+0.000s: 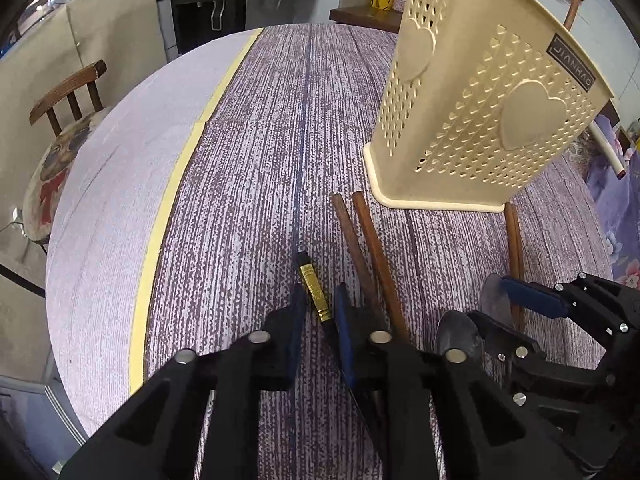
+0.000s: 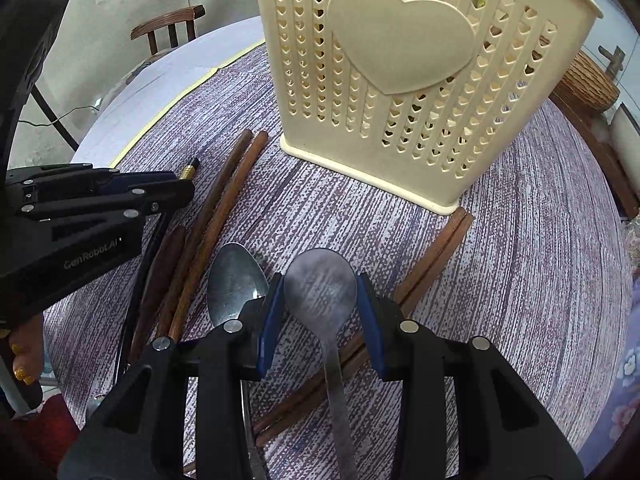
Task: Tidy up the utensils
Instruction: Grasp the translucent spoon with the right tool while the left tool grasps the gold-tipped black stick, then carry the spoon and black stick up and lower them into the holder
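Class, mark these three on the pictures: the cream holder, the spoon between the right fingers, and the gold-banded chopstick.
Holder [image 2: 404, 36], right wrist view, heart panel.
Spoon [image 2: 320, 284], right wrist view, bowl.
Chopstick [image 1: 314, 286], left wrist view, gold band.

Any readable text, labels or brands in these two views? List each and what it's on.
"JIANHAO": dark label near the top rim of the cream utensil holder, seen upside down in the left wrist view; in the right wrist view it is cut off and unreadable.
"GenRobot.AI": pale lettering on the black body of the left tongs.
Gold band on the black chopstick: markings too small to read.
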`<action>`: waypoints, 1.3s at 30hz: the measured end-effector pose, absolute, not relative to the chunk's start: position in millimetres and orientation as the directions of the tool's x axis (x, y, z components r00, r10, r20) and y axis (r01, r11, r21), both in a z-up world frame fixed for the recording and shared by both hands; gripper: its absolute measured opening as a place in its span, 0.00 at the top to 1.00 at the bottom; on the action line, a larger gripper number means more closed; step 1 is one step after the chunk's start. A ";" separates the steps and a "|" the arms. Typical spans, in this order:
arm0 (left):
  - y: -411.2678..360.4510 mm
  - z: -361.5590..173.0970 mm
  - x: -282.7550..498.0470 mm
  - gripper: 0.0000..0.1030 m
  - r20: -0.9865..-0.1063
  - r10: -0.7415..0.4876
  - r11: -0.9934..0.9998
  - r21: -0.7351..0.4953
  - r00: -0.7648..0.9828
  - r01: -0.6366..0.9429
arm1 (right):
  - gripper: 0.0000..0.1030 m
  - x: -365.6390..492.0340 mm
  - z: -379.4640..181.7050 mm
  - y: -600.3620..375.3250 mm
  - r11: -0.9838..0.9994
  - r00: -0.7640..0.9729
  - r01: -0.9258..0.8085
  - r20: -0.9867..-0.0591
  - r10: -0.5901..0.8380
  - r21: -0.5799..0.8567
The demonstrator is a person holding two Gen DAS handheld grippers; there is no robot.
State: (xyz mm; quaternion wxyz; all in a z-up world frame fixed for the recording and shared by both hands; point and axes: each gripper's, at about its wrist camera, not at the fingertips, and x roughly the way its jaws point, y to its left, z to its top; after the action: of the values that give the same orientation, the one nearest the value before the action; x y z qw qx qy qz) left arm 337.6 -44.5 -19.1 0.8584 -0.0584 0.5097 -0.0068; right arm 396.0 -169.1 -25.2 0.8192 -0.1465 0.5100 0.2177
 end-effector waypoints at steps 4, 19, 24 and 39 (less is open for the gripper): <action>-47.2 -19.0 340.4 0.88 -0.875 -0.067 0.994 -0.097 0.480 -0.039 | 0.64 398.1 -25.0 -167.4 0.867 0.382 -0.498 -0.901 0.205 -0.014; -41.1 12.1 340.6 0.92 -0.826 -0.107 0.988 -0.153 0.553 -0.036 | 0.64 391.0 1.5 -181.1 0.900 0.460 -0.432 -0.843 0.280 0.063; -36.5 38.1 334.2 0.92 -0.776 -0.116 0.986 -0.165 0.619 -0.023 | 0.64 381.9 29.4 -196.7 0.910 0.511 -0.395 -0.794 0.329 0.123; -29.5 120.0 293.2 0.92 -0.585 -0.176 0.979 -0.186 0.792 0.080 | 0.64 344.1 97.6 -239.9 0.942 0.660 -0.315 -0.687 0.304 0.114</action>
State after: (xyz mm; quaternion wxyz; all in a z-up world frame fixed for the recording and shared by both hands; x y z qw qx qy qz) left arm 293.2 -29.5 120.0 0.9435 -0.0760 0.3152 -0.0679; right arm 344.1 -239.9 97.6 0.9111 -0.0075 0.3755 0.1697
